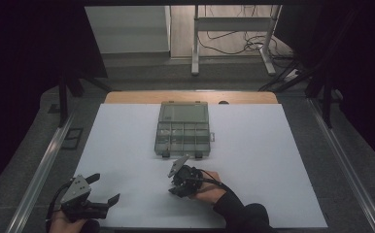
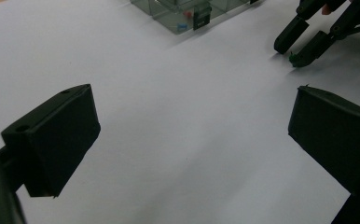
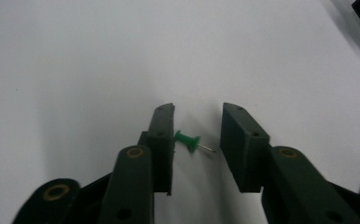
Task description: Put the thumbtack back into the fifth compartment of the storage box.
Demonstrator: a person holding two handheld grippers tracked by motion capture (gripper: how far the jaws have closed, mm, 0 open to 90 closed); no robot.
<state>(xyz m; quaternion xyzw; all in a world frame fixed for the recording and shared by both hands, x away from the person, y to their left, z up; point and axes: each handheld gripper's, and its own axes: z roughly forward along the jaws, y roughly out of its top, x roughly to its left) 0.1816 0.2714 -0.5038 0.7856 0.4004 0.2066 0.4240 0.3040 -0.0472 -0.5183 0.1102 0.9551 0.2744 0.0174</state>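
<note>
green push pin [image 3: 190, 141] lies on the white table surface [image 3: 99, 56], between the two black jaws of the right gripper [image 3: 197, 140]. its head sits right against the left-hand jaw in the right gripper view, and its metal point aims toward the other jaw with a small gap left. the jaws are narrowed around the pin but not clamped; the far pad is not on it, and whether the near pad truly touches the head is hard to judge from this angle.

in the left gripper view the same pin [image 2: 290, 57] shows as a tiny green speck at the tips of the right gripper [image 2: 297, 46], which points down at the sheet. in the high view the right gripper [image 1: 179, 183] is near the front middle of the table, just in front of a clear plastic compartment box [image 1: 183, 128] with its lid open.

the left gripper [image 1: 104, 189] rests at the front left corner, well apart from the pin and the box. its jaws stand wide apart with nothing between them but bare white surface.
</note>
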